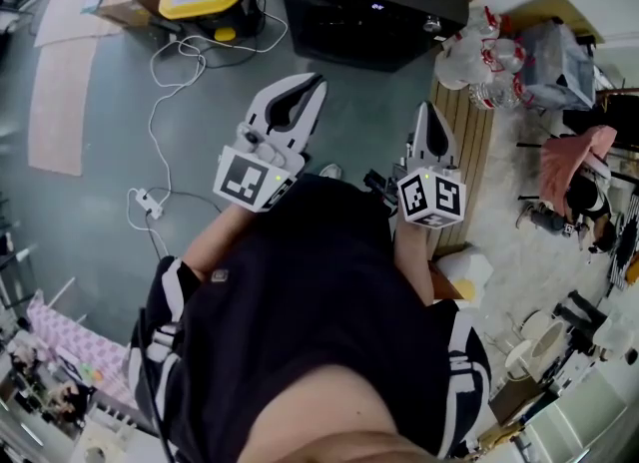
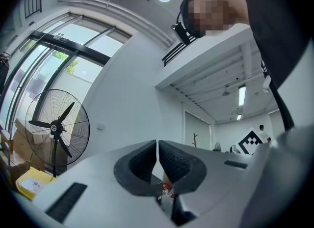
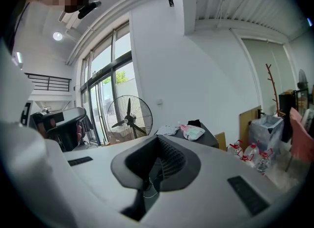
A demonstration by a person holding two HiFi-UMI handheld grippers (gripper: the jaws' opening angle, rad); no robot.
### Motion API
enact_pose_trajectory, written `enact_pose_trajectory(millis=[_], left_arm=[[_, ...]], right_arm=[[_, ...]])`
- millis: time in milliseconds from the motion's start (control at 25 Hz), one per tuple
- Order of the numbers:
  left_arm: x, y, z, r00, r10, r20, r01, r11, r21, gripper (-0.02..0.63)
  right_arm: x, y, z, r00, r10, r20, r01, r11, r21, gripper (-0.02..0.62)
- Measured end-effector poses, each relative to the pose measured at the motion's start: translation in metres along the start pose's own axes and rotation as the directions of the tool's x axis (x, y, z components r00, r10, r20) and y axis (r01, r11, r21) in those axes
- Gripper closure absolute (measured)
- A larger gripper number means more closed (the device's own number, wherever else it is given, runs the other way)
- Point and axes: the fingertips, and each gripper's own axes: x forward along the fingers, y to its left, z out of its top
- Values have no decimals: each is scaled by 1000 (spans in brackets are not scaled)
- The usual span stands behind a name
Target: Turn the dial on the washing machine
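Washing machine [image 1: 374, 7]: black, 12 o'clock, well beyond both claws.
Left claw [image 1: 316, 82]: together, empty.
Right claw [image 1: 426, 109]: together, empty.
Surroundings: floor cable [image 1: 151, 127] 10 o'clock; bottles [image 1: 484, 62] 1 o'clock.
Unclear: dial too small.

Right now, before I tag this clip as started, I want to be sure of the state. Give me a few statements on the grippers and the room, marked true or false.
1. The left gripper and the right gripper are both empty. True.
2. The right gripper's jaws stand wide apart. False: they are together.
3. A gripper touches the black machine. False: both are held over the floor, apart from it.
4. A fan stands by the windows. True.
5. In the head view the bottles lie left of the machine. False: they lie at its right.
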Motion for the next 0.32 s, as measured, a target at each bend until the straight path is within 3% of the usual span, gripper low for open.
enact_pose_trajectory(millis=[320], left_arm=[[5,6,1,1000,2,3,-2,1000,0,572]], right_arm=[[9,-1,3,1000,1,5,-1,1000,-5,572]])
